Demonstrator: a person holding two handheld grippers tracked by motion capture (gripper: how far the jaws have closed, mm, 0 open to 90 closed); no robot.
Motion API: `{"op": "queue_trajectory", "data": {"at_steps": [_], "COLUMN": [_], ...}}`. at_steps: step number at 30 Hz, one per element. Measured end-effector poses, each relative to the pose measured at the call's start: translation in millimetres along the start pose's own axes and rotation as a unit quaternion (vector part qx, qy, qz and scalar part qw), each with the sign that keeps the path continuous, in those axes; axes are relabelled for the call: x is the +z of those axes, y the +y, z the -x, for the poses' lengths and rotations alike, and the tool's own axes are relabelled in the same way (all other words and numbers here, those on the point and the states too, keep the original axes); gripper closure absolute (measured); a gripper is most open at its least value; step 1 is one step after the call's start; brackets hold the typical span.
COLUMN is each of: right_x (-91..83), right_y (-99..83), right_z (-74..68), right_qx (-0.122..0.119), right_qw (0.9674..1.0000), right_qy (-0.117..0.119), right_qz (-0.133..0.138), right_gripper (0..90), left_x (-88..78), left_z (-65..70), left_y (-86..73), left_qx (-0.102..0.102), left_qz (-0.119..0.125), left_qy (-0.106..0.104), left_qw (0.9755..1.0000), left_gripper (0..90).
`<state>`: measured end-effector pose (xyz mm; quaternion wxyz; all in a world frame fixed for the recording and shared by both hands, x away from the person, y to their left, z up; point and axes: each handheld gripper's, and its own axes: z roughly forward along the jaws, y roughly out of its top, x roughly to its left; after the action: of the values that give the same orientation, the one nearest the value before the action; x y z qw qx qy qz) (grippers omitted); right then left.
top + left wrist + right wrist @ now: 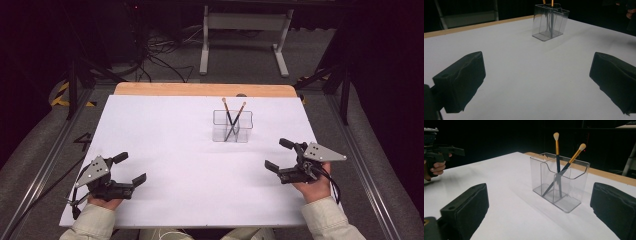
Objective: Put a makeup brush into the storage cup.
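From the high view, two makeup brushes (pixel 232 120) are standing crossed inside the clear acrylic organizer (pixel 232 126), which is sitting on the white tabletop (pixel 165 150) toward its far side, right of the middle. The left gripper (pixel 131 169) and the right gripper (pixel 278 155) are resting near the table's close edge, well apart from the organizer and from each other, each with its jaws spread wide and holding nothing. Judging by this, the brushes are already housed and the hands are idling away from them; whether more is to be done with them I cannot tell. Nothing is lying between either gripper and the organizer.

In the left gripper view, the organizer (pixel 550 22) is standing far off across bare white surface, the jaws gaping with nothing between them.

In the right gripper view, the organizer (pixel 560 181) is sitting nearer, and both brushes (pixel 559 167) are leaning in one compartment, bristle ends up. The jaws are standing apart and empty; the left gripper (pixel 456 151) is showing farther off at the left edge.
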<state>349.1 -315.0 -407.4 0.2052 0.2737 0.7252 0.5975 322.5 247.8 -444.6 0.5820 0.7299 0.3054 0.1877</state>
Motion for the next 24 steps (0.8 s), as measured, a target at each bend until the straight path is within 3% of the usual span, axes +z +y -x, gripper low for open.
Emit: {"op": "queue_trajectory", "data": {"at_steps": [18,24], "right_x": [-5.6,-4.7], "right_y": [-28.6,-38.9], "right_z": [-2.9,-3.1], "right_qx": [0.021,0.031], "right_qw": [0.9997,0.9995], "right_qy": [-0.006,-0.008], "right_qz": [0.014,0.005], "right_gripper": [2.6,2.6], "left_x": [0.4,0.9], "left_z": [0.6,0.5], "left_y": [-0.3,-0.7], "left_qx": [-0.002,-0.003], "left_qz": [-0.002,0.000], "left_qy": [-0.004,-0.005], "left_qw": [1.0000,1.0000], "left_gripper": [0.9,0.9]}}
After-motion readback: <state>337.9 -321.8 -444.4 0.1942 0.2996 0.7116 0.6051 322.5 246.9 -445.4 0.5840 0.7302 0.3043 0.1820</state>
